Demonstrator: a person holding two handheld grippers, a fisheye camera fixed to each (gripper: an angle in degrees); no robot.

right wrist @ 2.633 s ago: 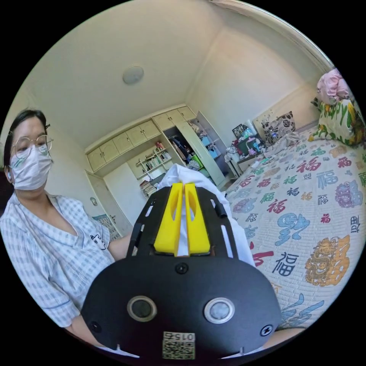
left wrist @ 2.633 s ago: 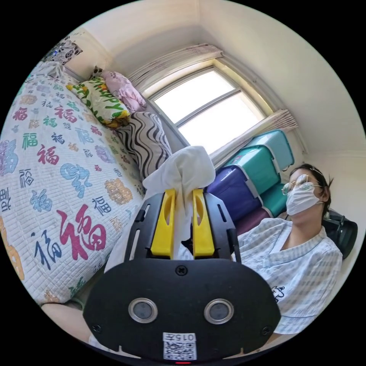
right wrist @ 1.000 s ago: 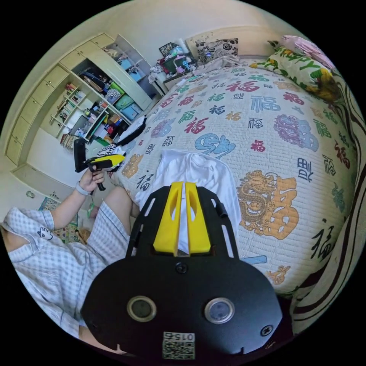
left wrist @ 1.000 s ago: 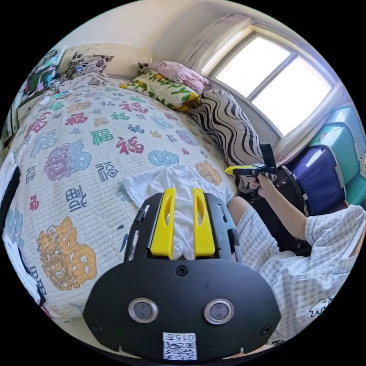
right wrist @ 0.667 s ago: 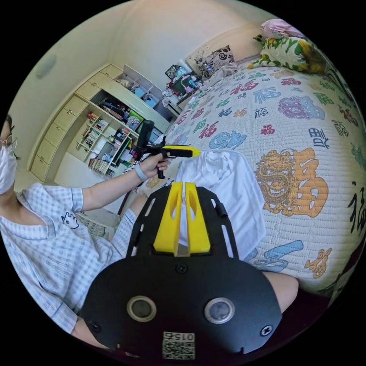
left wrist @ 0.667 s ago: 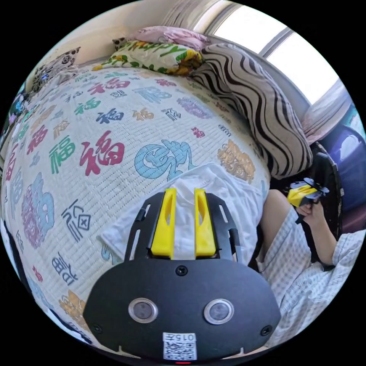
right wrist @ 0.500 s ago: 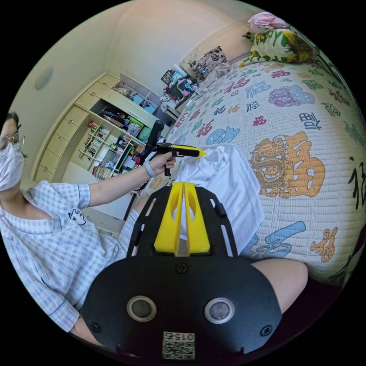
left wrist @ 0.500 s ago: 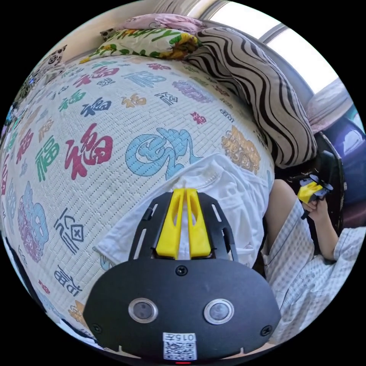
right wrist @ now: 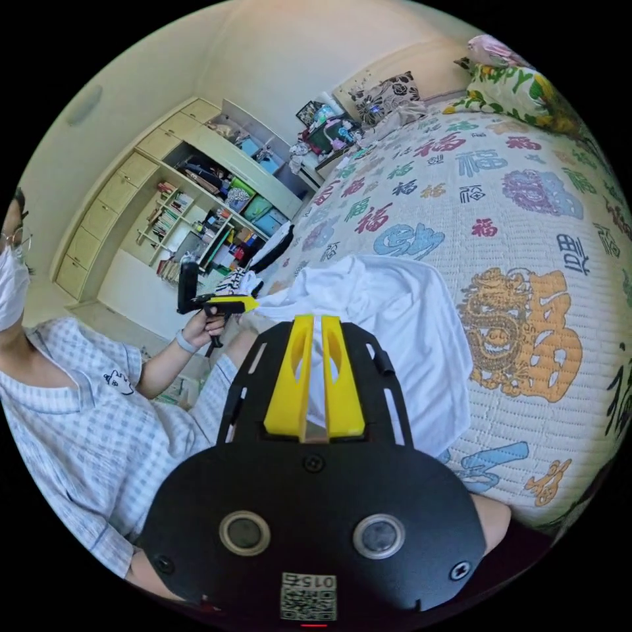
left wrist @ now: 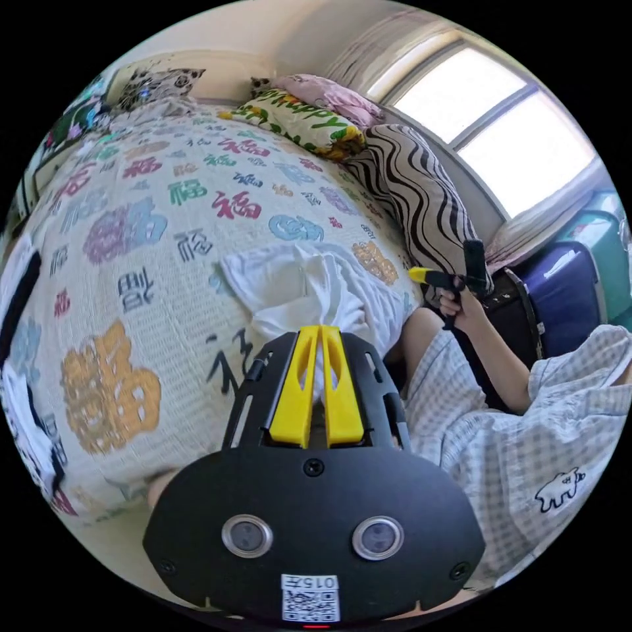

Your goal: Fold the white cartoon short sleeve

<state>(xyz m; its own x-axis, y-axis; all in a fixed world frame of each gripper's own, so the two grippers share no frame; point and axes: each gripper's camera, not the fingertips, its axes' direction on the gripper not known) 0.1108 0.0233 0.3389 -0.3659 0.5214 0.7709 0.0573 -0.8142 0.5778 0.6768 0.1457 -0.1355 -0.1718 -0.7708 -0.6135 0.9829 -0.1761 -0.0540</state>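
**A:** What is the left gripper point(left wrist: 320, 332) doing?

**B:** Its yellow jaws are pressed together. They pinch a bunch of the white cotton short-sleeve shirt point(left wrist: 296, 286), pulled up off the bed's near edge.

**A:** And the right gripper point(right wrist: 313, 322)?

**B:** A hand point(left wrist: 457, 304) holds it out beside the bed, away from the shirt. Its jaws have a thin gap with nothing in it.

**A:** What is under the shirt?

**B:** A cream quilted bedspread with bright signs point(left wrist: 131, 217). Farther off are a black-and-white wavy-striped pillow point(left wrist: 415, 191), a bright window point(left wrist: 500, 131) and pale full wall shelves point(right wrist: 197, 217).
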